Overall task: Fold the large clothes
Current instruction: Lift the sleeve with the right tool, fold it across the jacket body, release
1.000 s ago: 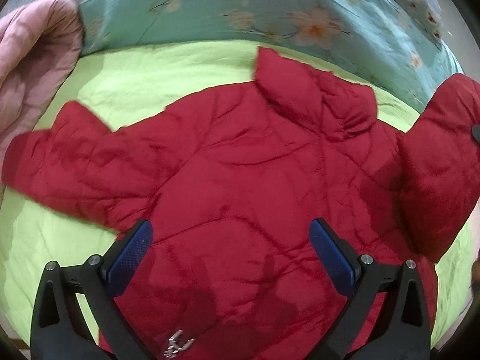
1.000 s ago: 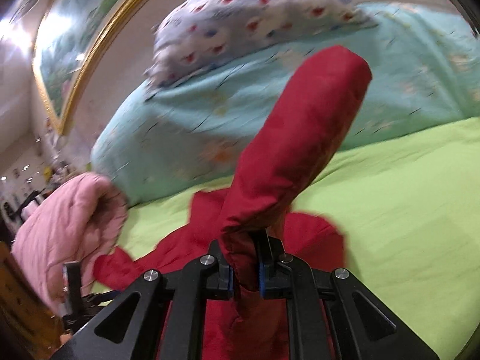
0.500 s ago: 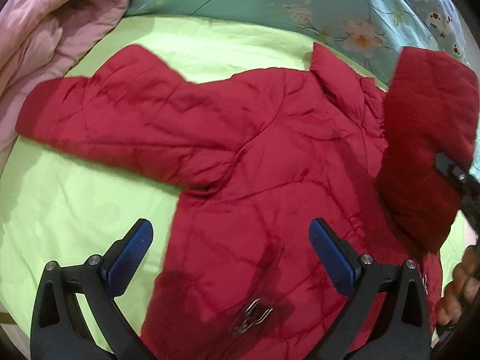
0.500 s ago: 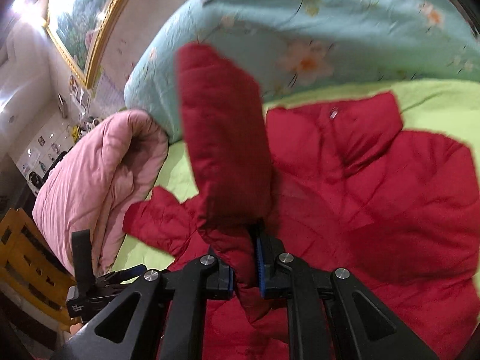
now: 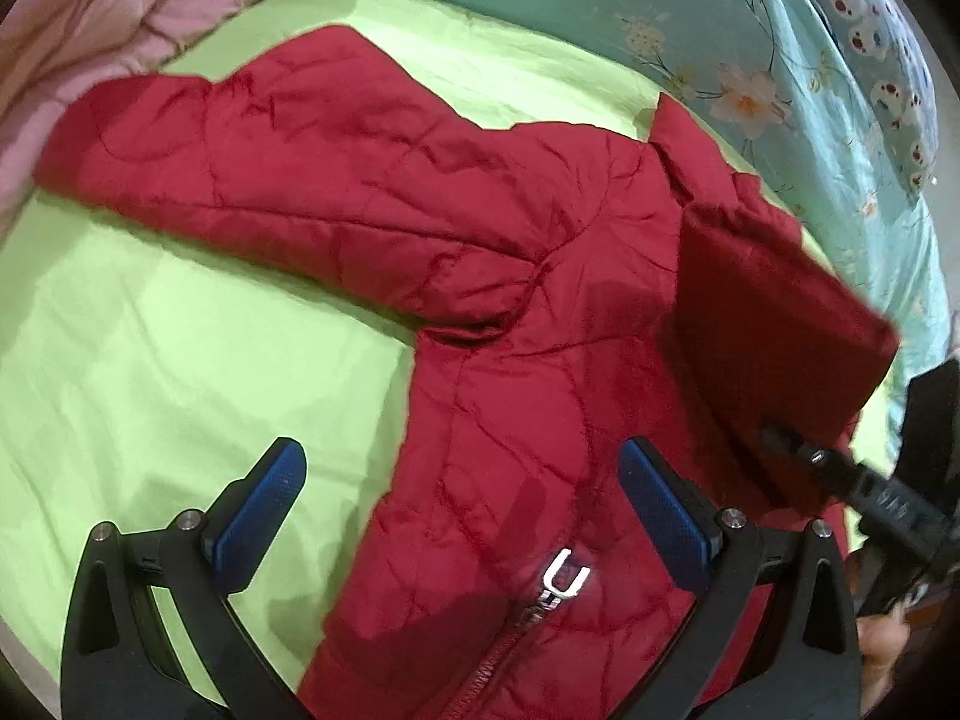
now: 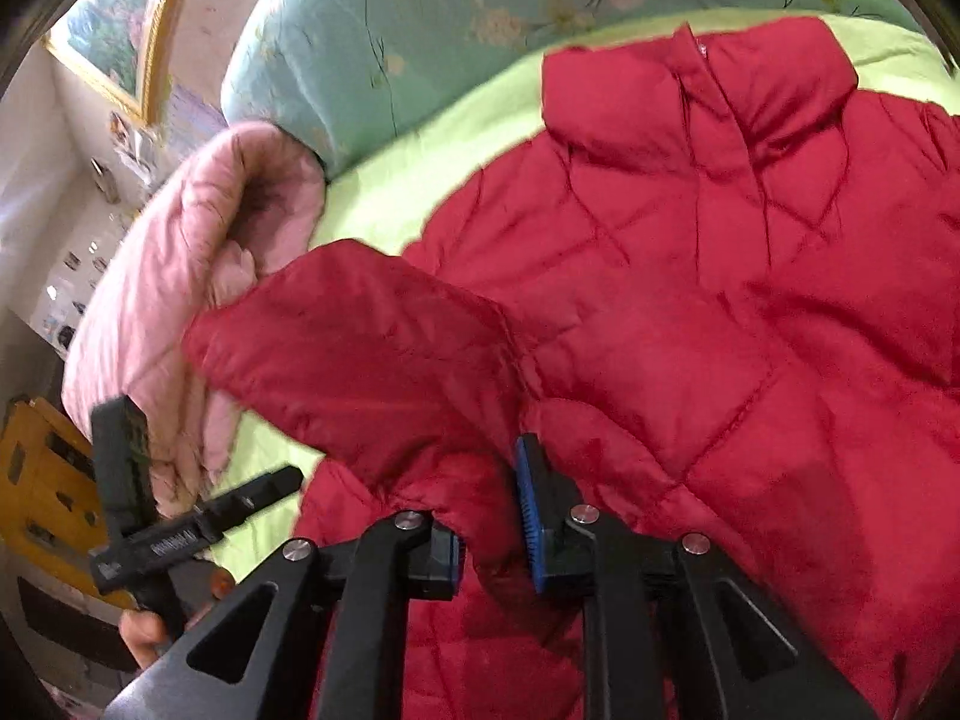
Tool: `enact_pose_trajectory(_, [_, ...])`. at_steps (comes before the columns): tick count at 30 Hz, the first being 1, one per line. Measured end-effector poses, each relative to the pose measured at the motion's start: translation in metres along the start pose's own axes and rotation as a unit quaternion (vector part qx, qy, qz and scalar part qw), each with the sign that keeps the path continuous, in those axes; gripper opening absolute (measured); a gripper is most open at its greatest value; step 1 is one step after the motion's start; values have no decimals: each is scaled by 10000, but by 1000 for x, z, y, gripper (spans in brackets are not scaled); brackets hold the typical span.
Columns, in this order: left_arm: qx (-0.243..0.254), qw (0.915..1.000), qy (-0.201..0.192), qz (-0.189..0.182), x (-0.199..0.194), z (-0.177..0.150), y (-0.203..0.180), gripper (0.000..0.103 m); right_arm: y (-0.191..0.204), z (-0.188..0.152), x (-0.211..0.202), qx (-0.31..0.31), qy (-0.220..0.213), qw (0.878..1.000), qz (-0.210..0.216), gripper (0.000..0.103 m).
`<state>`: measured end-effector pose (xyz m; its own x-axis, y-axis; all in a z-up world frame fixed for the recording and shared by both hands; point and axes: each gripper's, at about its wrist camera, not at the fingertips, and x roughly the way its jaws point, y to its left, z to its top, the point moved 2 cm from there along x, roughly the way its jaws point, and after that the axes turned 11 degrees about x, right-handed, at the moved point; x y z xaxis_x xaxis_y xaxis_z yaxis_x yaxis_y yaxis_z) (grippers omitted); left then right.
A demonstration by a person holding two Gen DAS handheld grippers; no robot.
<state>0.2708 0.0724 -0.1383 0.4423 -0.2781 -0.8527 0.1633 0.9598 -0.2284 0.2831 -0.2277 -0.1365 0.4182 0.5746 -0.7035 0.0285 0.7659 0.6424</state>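
A red quilted jacket [image 5: 510, 312] lies front-up on the lime green sheet [image 5: 150, 360], its collar toward the pillows; it also shows in the right wrist view [image 6: 750, 330]. One sleeve [image 5: 240, 150] stretches out flat to the left. The other sleeve [image 6: 372, 360] is folded across the jacket's body, its cuff between the fingers of my right gripper [image 6: 495, 516], whose jaws stand slightly apart around the cloth. My left gripper [image 5: 459, 510] is open and empty, hovering above the jacket's lower front near the zipper pull [image 5: 561, 582].
A pink quilt [image 5: 90, 30] is rolled up at the left of the bed. A teal floral duvet [image 5: 720, 30] and a patterned pillow [image 5: 888, 60] lie beyond the collar. A yellow piece of furniture [image 6: 42, 480] stands beside the bed.
My right gripper has swung the raised sleeve down and across the jacket's body, and its jaws have loosened. My left gripper has drifted left and lower over the hem, staying open.
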Motion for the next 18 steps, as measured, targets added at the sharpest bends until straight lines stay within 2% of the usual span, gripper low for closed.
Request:
enact_pose_trajectory(5, [-180, 9990, -72, -410, -11, 2, 1, 103, 1, -9, -1, -134, 27, 9997, -198, 21])
enact_pose_trajectory(7, [-167, 9988, -100, -455, -15, 5, 1, 103, 4, -11, 0, -204, 25, 9995, -238, 23])
enact_pose_trajectory(9, [-146, 9986, -112, -495, -18, 7, 0, 103, 9, -14, 0, -412, -4, 9984, -383, 28])
enact_pose_trajectory(12, [-137, 9983, -124, -559, -20, 12, -3, 103, 21, -24, 1, -956, -95, 9912, -915, 40])
enact_pose_trajectory(16, [-106, 9960, 26, -890, -14, 16, -13, 103, 23, -30, 2, -1179, -99, 9879, -1001, 43])
enact_pose_trajectory(18, [-101, 9958, 60, -912, -12, 18, -15, 103, 22, -32, 1, -1270, -117, 9858, -1094, 47])
